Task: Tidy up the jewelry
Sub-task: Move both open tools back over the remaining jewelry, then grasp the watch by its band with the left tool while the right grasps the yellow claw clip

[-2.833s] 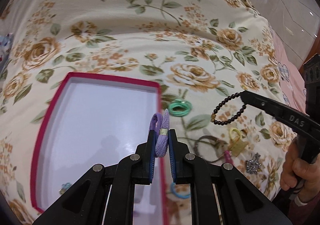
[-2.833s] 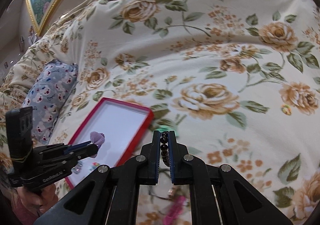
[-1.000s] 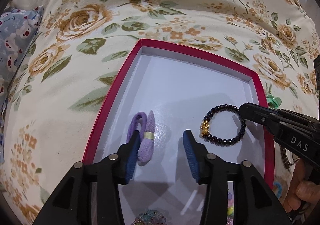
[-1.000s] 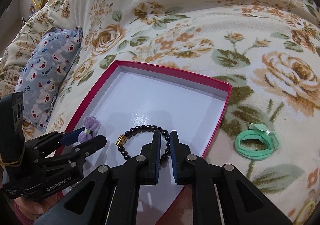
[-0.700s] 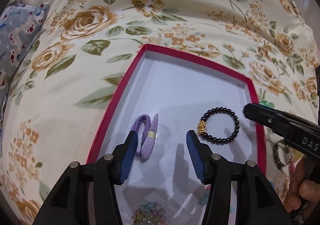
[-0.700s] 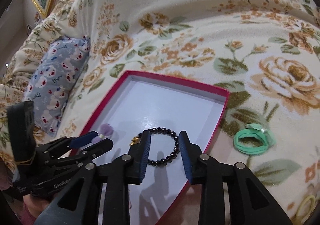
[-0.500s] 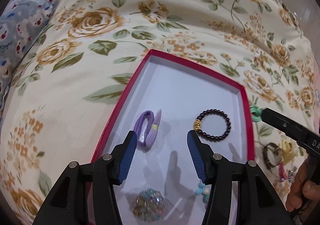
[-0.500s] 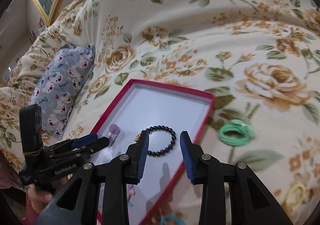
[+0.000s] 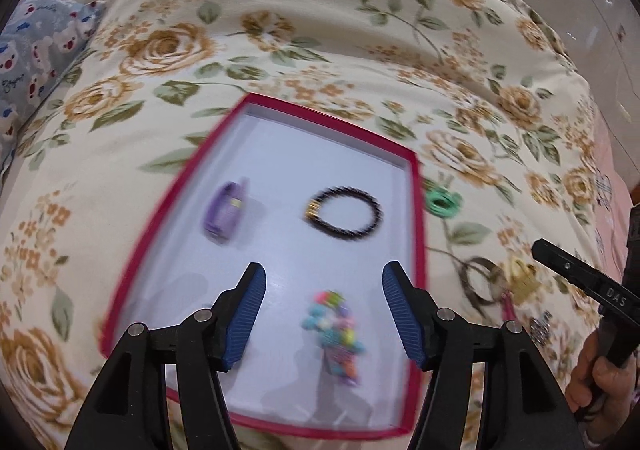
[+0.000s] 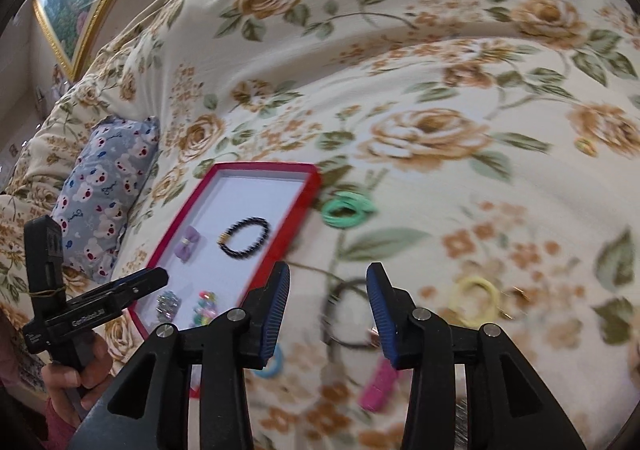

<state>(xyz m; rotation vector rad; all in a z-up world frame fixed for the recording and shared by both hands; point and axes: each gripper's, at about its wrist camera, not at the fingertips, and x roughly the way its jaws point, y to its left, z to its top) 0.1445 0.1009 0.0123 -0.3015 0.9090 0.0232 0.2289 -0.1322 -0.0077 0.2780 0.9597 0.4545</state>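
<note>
R gripper point(image 10: 328, 306) empty, jaws apart, dark ring point(image 10: 344, 314) lying flat right btwn its tips. L gripper point(image 9: 323, 314) released, over tray point(image 9: 416, 210); R nearer.

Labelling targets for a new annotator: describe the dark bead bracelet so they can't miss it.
Find the red-rimmed box with the white floor, lying on the floral bedspread. The dark bead bracelet lies flat toward the box's far right side, apart from the purple hair tie to its left. It is the only dark ring in the box, with a gold charm.
</note>
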